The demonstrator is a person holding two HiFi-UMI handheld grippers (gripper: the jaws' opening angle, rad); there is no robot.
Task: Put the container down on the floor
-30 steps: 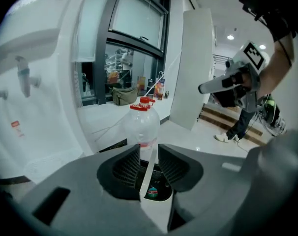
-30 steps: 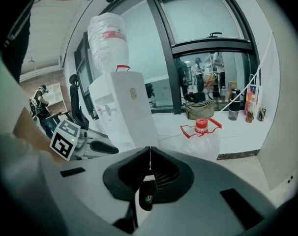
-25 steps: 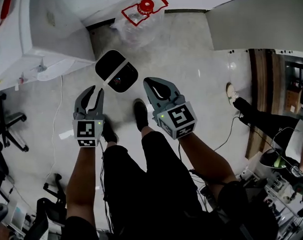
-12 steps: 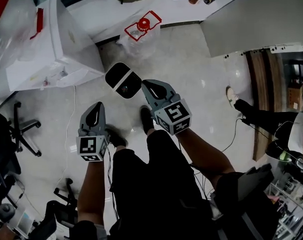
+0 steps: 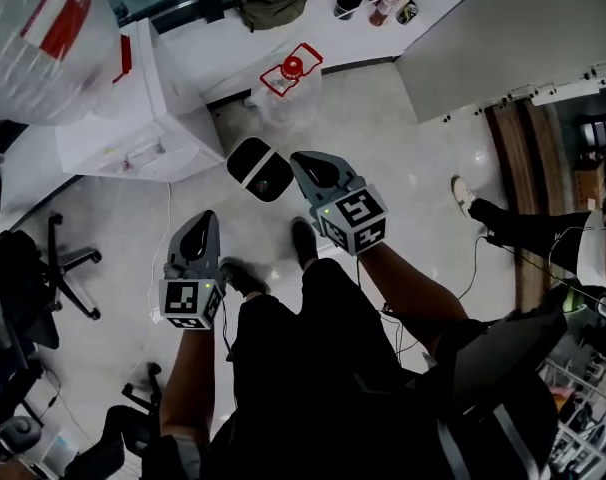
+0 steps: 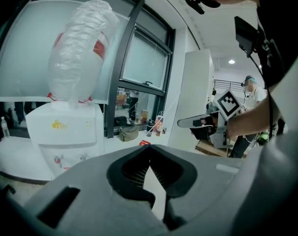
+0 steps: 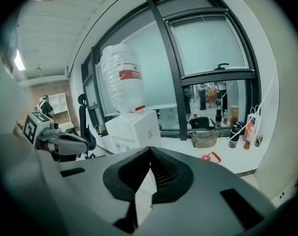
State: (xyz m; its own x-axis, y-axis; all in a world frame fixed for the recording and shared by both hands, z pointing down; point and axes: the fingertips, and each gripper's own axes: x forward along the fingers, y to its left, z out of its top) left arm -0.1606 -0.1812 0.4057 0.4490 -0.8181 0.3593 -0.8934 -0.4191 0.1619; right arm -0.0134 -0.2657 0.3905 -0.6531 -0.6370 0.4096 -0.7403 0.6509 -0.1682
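A black oval container (image 5: 260, 169) with a white stripe lies on the pale floor (image 5: 383, 138), free of both grippers. My right gripper (image 5: 299, 158) hangs just to its right, jaws shut with nothing between them; in its own view the right gripper's (image 7: 150, 152) tips meet. My left gripper (image 5: 207, 217) is lower left of the container and apart from it, also shut and empty, as the left gripper (image 6: 150, 149) shows in its own view. Each gripper sees the other: the right gripper (image 6: 203, 121) and the left gripper (image 7: 65, 144).
A white water dispenser (image 5: 153, 118) with a large clear bottle (image 5: 43, 38) stands at the left. A clear jug with a red cap (image 5: 288, 71) sits by the wall. Office chairs (image 5: 63, 268) stand at the left, a grey cabinet (image 5: 503, 38) at the right. The person's shoes (image 5: 303, 243) are under the grippers.
The left gripper's jaws went from open to shut and it drew back, down and left, from the container. The container stayed on the floor. The head view shifted.
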